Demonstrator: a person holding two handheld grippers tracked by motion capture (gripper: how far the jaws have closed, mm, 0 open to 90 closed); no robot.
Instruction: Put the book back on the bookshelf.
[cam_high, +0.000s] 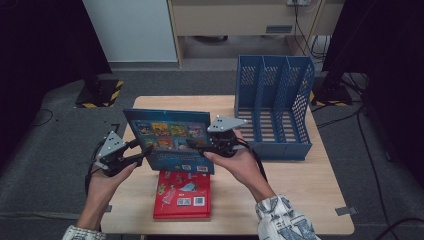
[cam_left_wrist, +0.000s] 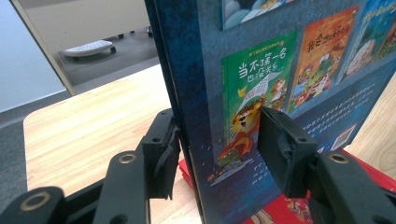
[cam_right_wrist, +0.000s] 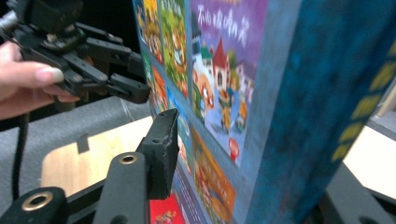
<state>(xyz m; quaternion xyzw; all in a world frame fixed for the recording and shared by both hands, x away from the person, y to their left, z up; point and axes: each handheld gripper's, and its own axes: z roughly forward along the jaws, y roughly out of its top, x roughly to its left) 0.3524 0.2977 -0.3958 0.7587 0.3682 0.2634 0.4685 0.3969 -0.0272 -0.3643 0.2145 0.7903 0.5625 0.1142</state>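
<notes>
The light wooden table (cam_high: 310, 200) occupies the centre of the high view. At its 1 o'clock area stands the blue perforated plastic file rack (cam_high: 274, 107) with three open compartments, its base on the tabletop. At the table's 9 o'clock to centre, the dark blue hardcover picture book (cam_high: 170, 140) is held upright above the surface, its back cover with small cartoon panels facing the camera. Directly at the book's 6 o'clock, the red flat picture book (cam_high: 182, 195) lies on the tabletop near the front edge, its barcode side up.

The right gripper (cam_high: 212, 145) sits at the blue book's 4 o'clock corner. In the right gripper view one black jaw stands just beside the cover with a narrow gap visible; the other jaw is hidden behind the book's spine, so a firm grip cannot be confirmed. The left gripper (cam_high: 142, 156) sits at the book's 8 o'clock corner. In the left gripper view its two jaws press on both faces of the book (cam_left_wrist: 261, 116), clamping its lower edge.
</notes>
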